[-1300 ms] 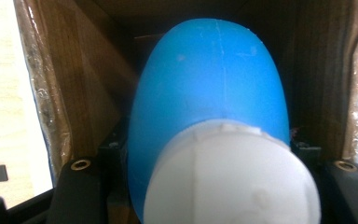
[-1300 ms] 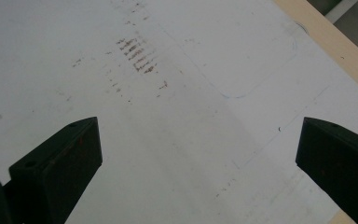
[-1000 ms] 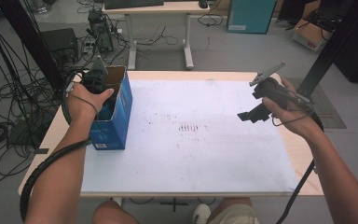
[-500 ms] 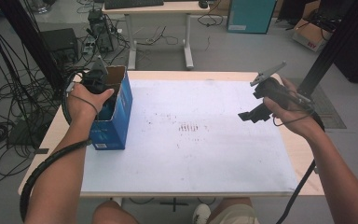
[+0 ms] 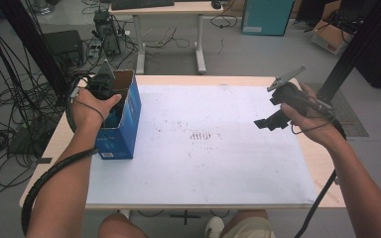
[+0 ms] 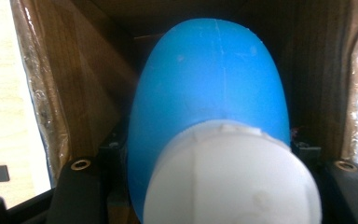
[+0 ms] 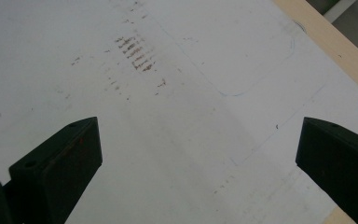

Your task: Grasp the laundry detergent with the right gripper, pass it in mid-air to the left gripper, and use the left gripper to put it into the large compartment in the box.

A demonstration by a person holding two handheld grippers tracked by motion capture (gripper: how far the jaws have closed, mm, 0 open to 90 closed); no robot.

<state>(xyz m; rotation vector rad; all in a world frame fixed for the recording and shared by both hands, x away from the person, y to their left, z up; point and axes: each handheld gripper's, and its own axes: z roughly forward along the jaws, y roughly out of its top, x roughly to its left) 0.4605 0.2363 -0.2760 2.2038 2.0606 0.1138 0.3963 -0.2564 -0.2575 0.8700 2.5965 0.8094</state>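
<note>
**Blue bottle held inside a carton at the table's left edge**

Nearest the camera in the high view, a person's two forearms come in from the bottom edge, with knees and a shoe showing below the table (image 5: 322, 171). The table is light wood and is almost wholly covered by a white sheet (image 5: 203, 168), which bears a small patch of brown smudges (image 5: 200, 135) near its middle.

Left of those smudges, at the sheet's left edge, stands an open blue carton (image 5: 124, 129) with a brown cardboard inside. The left gripper (image 5: 110, 99) reaches down into its open top, and the left hand (image 5: 90, 106) sits just above the carton's rim. In the left gripper view, a blue bottle (image 6: 209, 79) with a white cap (image 6: 230, 175) sits between the two black jaws, which are clamped on its sides. The bottle lies inside the carton, with the brown walls close around it.

Right of the smudges and well apart from the carton, the right hand (image 5: 310, 121) holds the right gripper (image 5: 267, 123) above the sheet, not touching it. In the right gripper view, its jaws stand wide apart with nothing between them, pointing down at the smudged sheet (image 7: 168, 140) and a strip of bare table edge (image 7: 326, 51).

Beyond the table's far edge, a second desk (image 5: 168, 7), a black equipment box and tangled cables stand on a grey floor.
</note>
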